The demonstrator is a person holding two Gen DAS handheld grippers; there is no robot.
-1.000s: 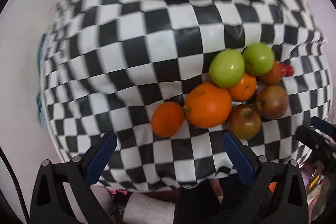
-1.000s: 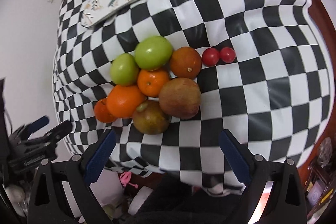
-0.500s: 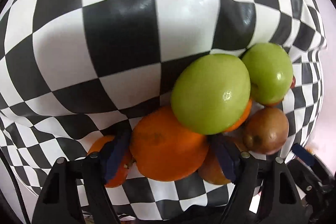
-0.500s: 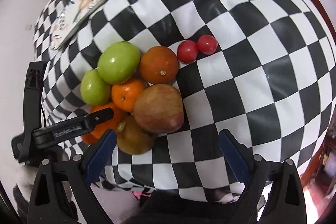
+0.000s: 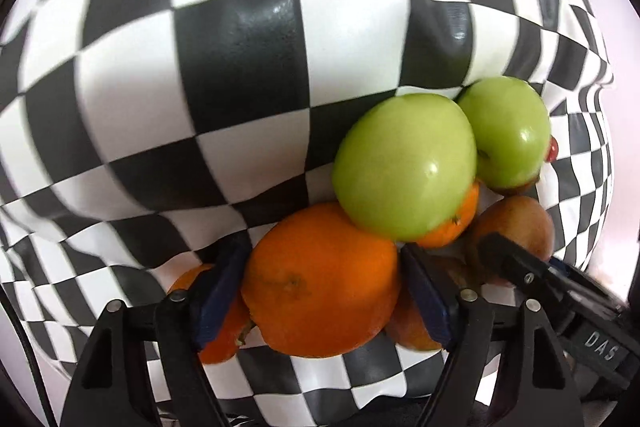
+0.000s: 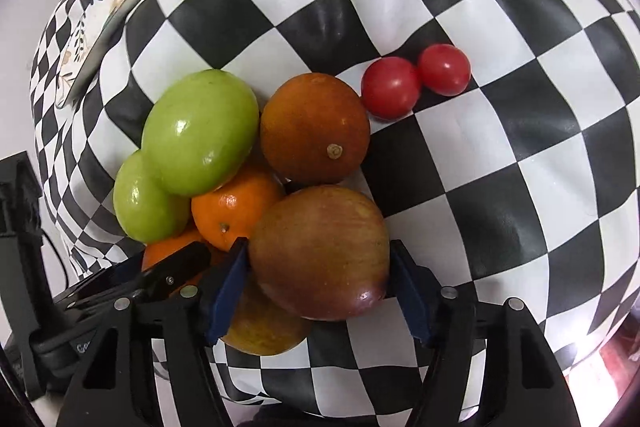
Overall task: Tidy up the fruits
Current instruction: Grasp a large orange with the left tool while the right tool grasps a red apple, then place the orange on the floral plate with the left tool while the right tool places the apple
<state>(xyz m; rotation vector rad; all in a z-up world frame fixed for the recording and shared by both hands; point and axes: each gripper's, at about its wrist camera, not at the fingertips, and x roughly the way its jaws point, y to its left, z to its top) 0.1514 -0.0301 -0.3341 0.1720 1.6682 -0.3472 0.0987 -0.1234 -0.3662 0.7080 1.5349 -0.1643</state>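
The fruit sits heaped in one pile on the checkered cloth, and both grippers are down in it at once. The left gripper has just been closing and now has its blue pads against the flanks of the large orange at the near edge of the pile; the right gripper has likewise just been closing, with its pads set on either side of the reddish apple. Taking that apple as landmark: a dark orange lies just beyond it, stem button facing up, two small red tomatoes lie farther beyond and to the right, a small mandarin touches its left side, and two green apples ride on top of the pile to the left. I'd judge both held fruits firm, moderately heavy and smooth-skinned — the orange's peel gives a little, the apple's waxy skin may slip (and bruise if squeezed hard), so a grip across the widest girth suits both. The apple's long axis seems to run toward the lower right; the orange is nearly round, with no clear axis. Lifting either may topple its neighbours — the green apples especially.
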